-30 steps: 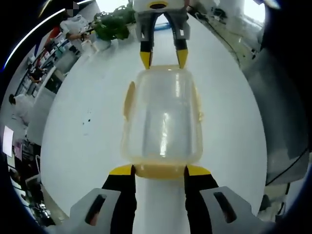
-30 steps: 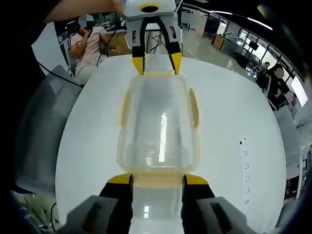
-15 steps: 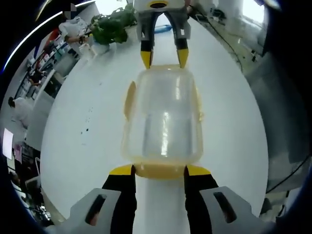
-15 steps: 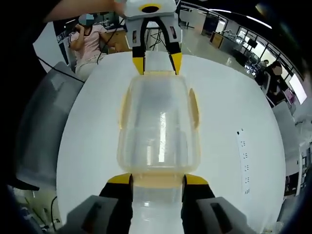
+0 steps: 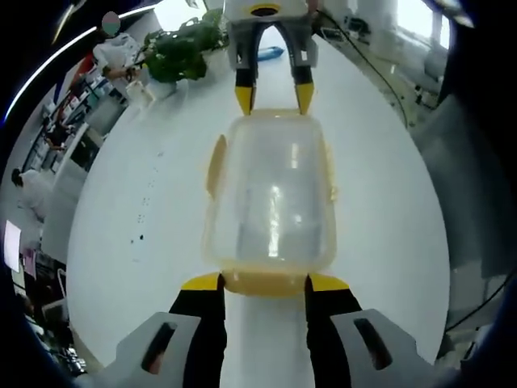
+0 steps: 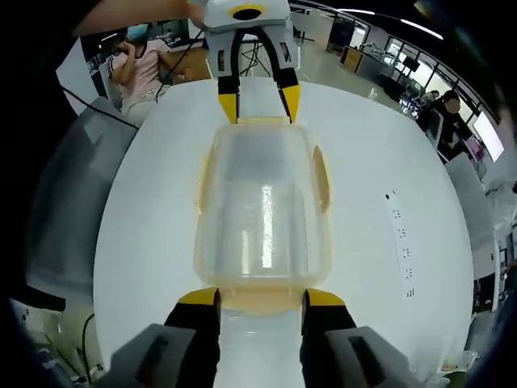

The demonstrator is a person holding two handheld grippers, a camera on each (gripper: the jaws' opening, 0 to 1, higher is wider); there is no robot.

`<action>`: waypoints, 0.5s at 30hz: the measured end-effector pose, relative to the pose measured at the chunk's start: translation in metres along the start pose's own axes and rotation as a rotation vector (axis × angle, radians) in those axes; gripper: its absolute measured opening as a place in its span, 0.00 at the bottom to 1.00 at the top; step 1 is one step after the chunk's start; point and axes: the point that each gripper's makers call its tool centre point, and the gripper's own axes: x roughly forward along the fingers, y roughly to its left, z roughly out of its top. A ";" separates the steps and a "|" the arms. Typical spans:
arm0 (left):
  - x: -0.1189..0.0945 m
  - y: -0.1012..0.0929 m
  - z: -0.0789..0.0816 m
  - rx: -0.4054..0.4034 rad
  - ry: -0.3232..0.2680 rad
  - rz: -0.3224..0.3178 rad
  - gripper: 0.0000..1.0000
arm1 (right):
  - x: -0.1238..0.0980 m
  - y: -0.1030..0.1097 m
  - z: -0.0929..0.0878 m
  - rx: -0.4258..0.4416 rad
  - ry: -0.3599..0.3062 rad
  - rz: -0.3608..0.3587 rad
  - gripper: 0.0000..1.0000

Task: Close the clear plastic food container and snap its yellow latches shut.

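The clear plastic food container [image 5: 271,194] with its lid on hangs lengthwise between my two grippers above the white table. In the left gripper view my left gripper [image 5: 264,283] is shut on the near yellow end latch [image 5: 262,284]. My right gripper [image 5: 272,99] grips the far end. In the right gripper view the same container [image 6: 262,202] runs from my right gripper [image 6: 261,297], shut on its near end latch [image 6: 260,301], to the left gripper [image 6: 254,101] at the far end. The yellow side latches [image 5: 215,166] [image 6: 321,178] flare outward from the lid.
The round white table [image 5: 137,242] lies under the container. A potted plant [image 5: 182,48] stands at its far edge. A power strip [image 6: 401,242] lies on the table to the right. A grey chair [image 6: 73,186] stands beside the table, and a seated person [image 6: 145,69] is beyond it.
The table and room have slid a little behind the container in both views. The container keeps the same place between both grippers, and neither grip has changed.
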 end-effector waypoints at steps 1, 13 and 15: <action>0.002 0.001 0.002 0.003 0.001 0.004 0.35 | -0.002 -0.001 -0.003 0.001 0.000 -0.003 0.36; 0.016 -0.001 0.024 -0.013 -0.033 -0.013 0.35 | -0.011 0.000 -0.029 0.012 0.028 0.016 0.36; 0.020 -0.002 0.027 -0.016 -0.038 -0.021 0.35 | -0.011 -0.001 -0.034 0.013 0.035 0.020 0.36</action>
